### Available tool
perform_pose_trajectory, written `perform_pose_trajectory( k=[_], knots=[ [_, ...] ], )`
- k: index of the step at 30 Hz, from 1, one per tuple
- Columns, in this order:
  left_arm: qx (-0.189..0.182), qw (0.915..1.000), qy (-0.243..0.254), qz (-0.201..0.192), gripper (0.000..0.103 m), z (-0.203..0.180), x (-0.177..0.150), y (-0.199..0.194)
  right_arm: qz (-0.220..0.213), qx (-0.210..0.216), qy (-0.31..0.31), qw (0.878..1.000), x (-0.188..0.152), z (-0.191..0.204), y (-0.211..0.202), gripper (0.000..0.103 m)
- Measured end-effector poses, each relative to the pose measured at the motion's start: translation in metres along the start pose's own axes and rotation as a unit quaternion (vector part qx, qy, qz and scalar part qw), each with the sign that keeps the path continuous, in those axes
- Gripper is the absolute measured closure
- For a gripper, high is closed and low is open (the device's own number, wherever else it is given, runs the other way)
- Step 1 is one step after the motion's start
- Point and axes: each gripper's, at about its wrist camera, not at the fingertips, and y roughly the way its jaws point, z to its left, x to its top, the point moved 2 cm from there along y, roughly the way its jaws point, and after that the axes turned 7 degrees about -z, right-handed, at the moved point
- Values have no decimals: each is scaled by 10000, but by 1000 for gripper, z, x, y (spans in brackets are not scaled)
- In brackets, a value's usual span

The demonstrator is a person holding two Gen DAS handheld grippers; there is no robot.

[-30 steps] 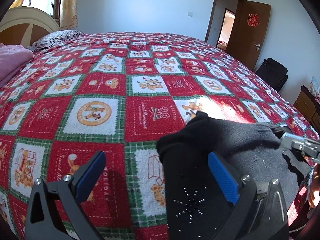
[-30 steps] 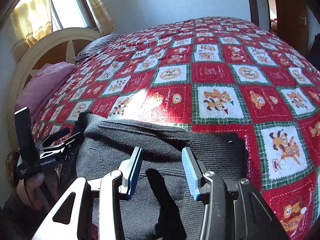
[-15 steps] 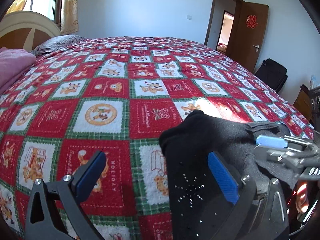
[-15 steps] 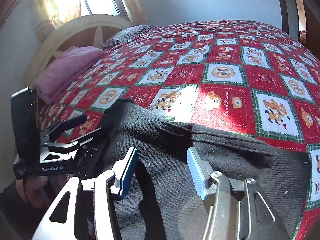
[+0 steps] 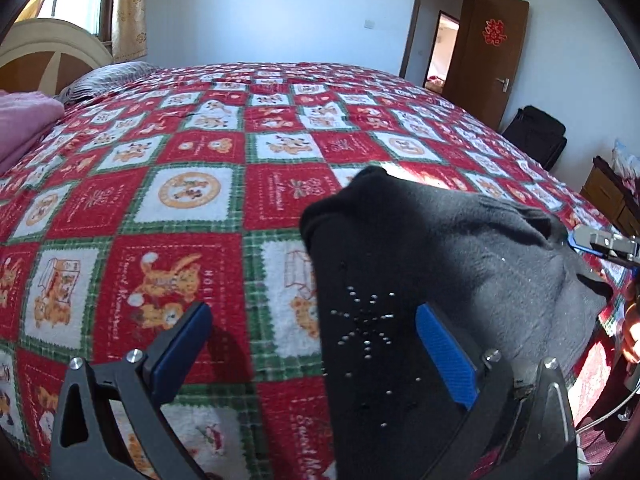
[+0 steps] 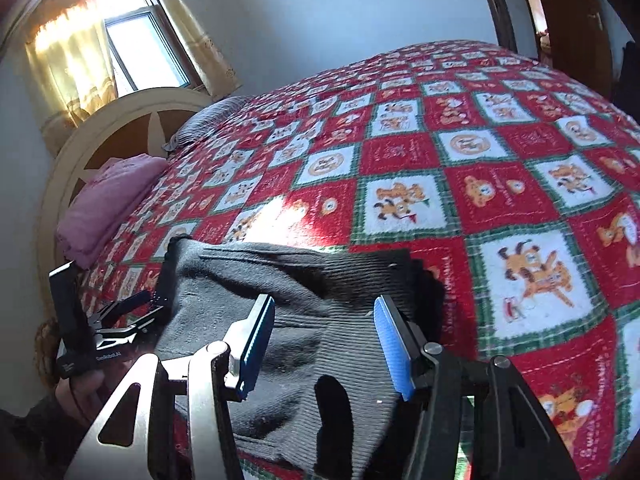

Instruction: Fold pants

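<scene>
A bed [image 5: 224, 184] covered by a red, green and white checked quilt [image 6: 500, 184] fills both views, and the dark grey pants [image 6: 304, 304] lie bunched in a partly folded heap on the quilt at the bed's near edge. A pink blanket [image 6: 104, 204] sits folded by the headboard [image 6: 120, 136], well away from the pants. The left gripper [image 5: 316, 344] hangs just above the pants' black end with its blue pads [image 5: 444, 356] spread wide: one finger stands over bare quilt beside the cloth, the other over the pants, and nothing is pinched between them. The right gripper [image 6: 324, 340] is over the ribbed grey part of the pants, released, its jaws about half apart after just opening further; cloth lies under and between its blue fingers [image 6: 390, 344], but the pads do not press on it. In the right wrist view, a hand [image 6: 80, 392] grips the left gripper's handle at the pants' far side. No containers are visible on the bed.
</scene>
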Motion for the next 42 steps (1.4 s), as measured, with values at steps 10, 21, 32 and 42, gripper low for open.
perform_pose_trajectory(
  k=[10,21,32,42],
  knots=[
    [-573,9982,-191,-57,0,-1,1,6,559,-137,655,9962,-27,-44,-7,49],
    [-486,9988,93,-9,0,-13,4,19,385,215,959,9944,-34,-42,9,54],
    [-901,9959,-5,-19,20,-13,5,14,217,521,1199,9912,-36,-42,8,73],
    [-1391,9898,-280,81,44,-9,7,17,253,678,1404,9874,-36,-47,12,74]
  ],
)
